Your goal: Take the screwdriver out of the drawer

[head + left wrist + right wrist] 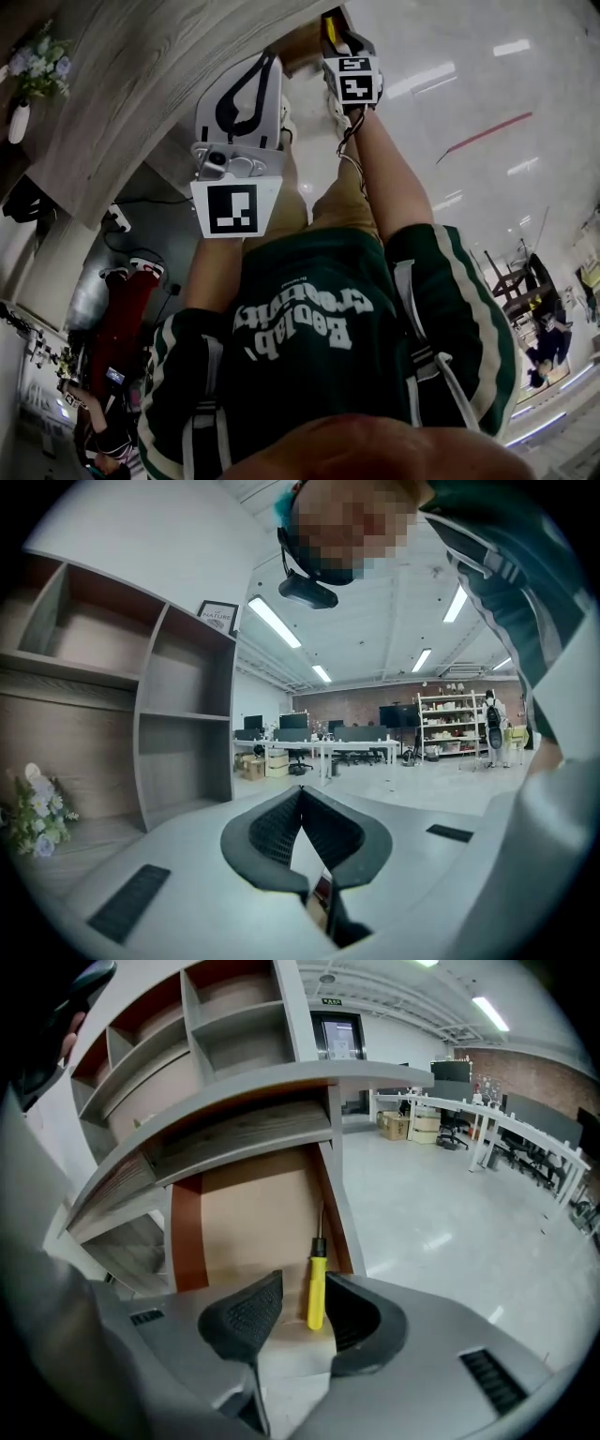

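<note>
A yellow-handled screwdriver (pixel 317 1283) lies in the open drawer (pixel 248 1222), along its right wall, with the shaft pointing toward the back. My right gripper (pixel 300 1309) hangs just above the drawer's front with its jaws open. The handle's near end shows in the gap, close to the right pad (pixel 352 1321), and neither pad presses on it. In the head view the right gripper (pixel 335 28) reaches down at the brown drawer (pixel 302 42). My left gripper (pixel 301 794) is shut with nothing in it and points out into the room; the left gripper (pixel 272 61) is beside the right one.
The drawer belongs to a grey wood-grain shelf unit (pixel 234 1101) with open cubbies above it. A vase of flowers (pixel 37 817) stands on a shelf at the left. The glossy floor (pixel 441 1213) spreads to the right, with office desks (pixel 328 747) far off.
</note>
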Motion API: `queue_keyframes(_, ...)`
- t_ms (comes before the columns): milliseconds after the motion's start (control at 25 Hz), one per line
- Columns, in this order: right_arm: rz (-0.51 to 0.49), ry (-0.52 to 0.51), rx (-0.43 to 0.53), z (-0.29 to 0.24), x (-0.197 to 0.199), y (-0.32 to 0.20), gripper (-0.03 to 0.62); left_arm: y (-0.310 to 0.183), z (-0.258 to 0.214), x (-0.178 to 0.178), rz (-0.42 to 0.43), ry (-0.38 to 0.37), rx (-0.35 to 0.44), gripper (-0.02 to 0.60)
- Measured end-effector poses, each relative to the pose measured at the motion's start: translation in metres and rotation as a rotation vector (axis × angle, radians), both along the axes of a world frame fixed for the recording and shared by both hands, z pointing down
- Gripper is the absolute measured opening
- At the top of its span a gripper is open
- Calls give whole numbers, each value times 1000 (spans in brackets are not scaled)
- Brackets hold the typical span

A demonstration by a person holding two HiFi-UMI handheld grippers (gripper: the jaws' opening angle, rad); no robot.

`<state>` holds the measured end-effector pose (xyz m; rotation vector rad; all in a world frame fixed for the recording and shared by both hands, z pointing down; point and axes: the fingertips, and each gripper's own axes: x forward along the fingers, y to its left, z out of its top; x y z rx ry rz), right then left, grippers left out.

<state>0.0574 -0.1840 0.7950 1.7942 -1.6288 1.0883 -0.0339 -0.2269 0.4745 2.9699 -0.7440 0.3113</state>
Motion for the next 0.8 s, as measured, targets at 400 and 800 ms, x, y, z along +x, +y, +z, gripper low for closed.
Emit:
queue_keyframes(400,25,3,-104,36,3,-11,150,-13,9,-11,-8,24,-16,17)
queue_keyframes(800,-62,70,-182,51,-2,-12,150,-15,12,-13,-1,28,-21,17)
